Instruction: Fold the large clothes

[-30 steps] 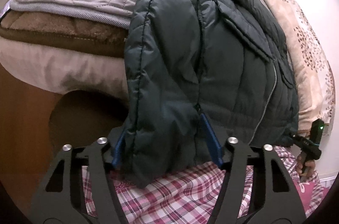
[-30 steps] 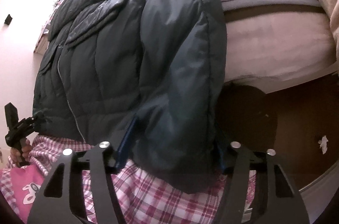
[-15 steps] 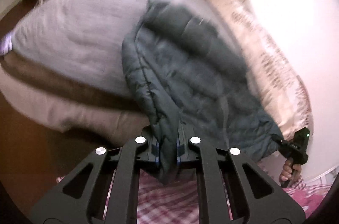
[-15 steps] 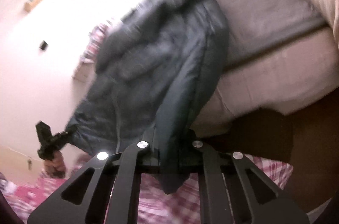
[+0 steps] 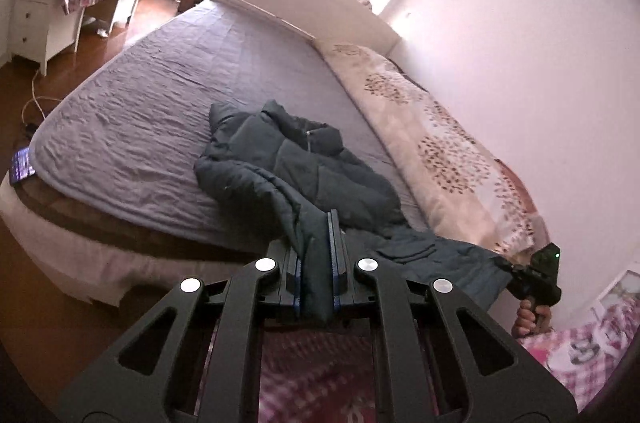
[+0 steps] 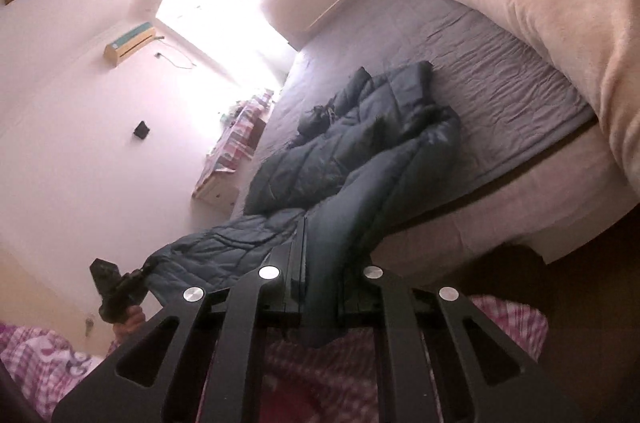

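Grey bedspread (image 5: pixel 168 95) covers the wide bed, a floral quilt (image 5: pixel 436 143) along its wall side; the dark padded jacket (image 5: pixel 304 163) lies bunched near the foot; my left gripper (image 5: pixel 316 235) and right gripper (image 6: pixel 320 235) each pinch its hem, lifted off the mattress edge.

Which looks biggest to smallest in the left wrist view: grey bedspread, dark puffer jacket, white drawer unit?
1. Grey bedspread
2. Dark puffer jacket
3. White drawer unit, though it stands farthest from the camera, so it may look smaller than it is.
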